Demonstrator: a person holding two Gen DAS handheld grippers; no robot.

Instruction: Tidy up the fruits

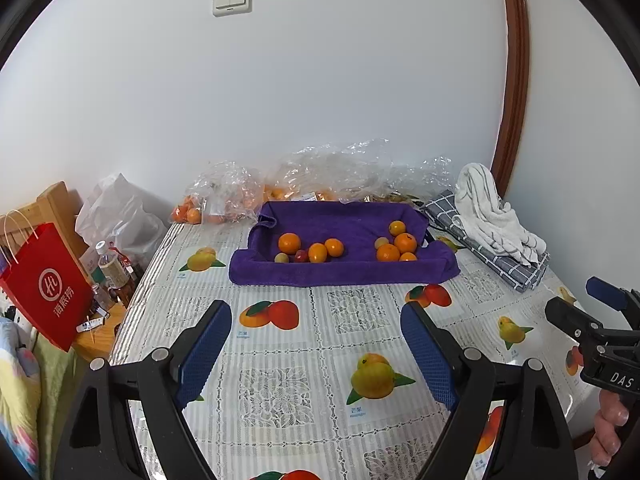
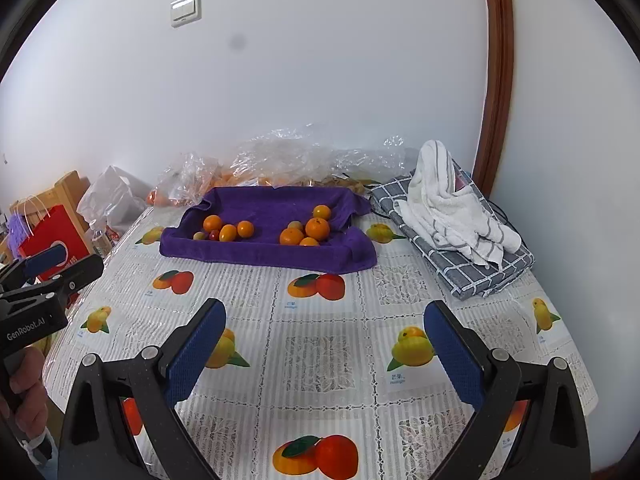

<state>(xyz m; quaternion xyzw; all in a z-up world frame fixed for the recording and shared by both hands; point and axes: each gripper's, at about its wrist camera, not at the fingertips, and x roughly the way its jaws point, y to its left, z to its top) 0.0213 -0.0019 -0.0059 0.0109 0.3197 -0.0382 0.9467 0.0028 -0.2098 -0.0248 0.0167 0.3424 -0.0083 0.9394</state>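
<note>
A purple towel tray [image 1: 344, 272] [image 2: 264, 256] sits at the far middle of the table. Inside it, a left cluster holds oranges [image 1: 289, 243] [image 2: 212, 223], a small red fruit [image 1: 301, 255] and a pale yellowish fruit [image 1: 281, 257]. A right cluster holds several oranges [image 1: 405, 242] [image 2: 317, 228] and a pale fruit [image 1: 381, 242]. My left gripper [image 1: 316, 320] is open and empty, above the tablecloth well short of the tray. My right gripper [image 2: 324, 320] is open and empty too, and it shows at the right edge of the left wrist view [image 1: 588, 308].
Clear plastic bags with more oranges [image 1: 224, 196] lie behind the tray. A white striped towel [image 1: 492, 212] on a grey checked cloth [image 1: 516, 268] lies at the right. A red paper bag [image 1: 44, 284] and bottles [image 1: 112, 268] stand off the table's left edge.
</note>
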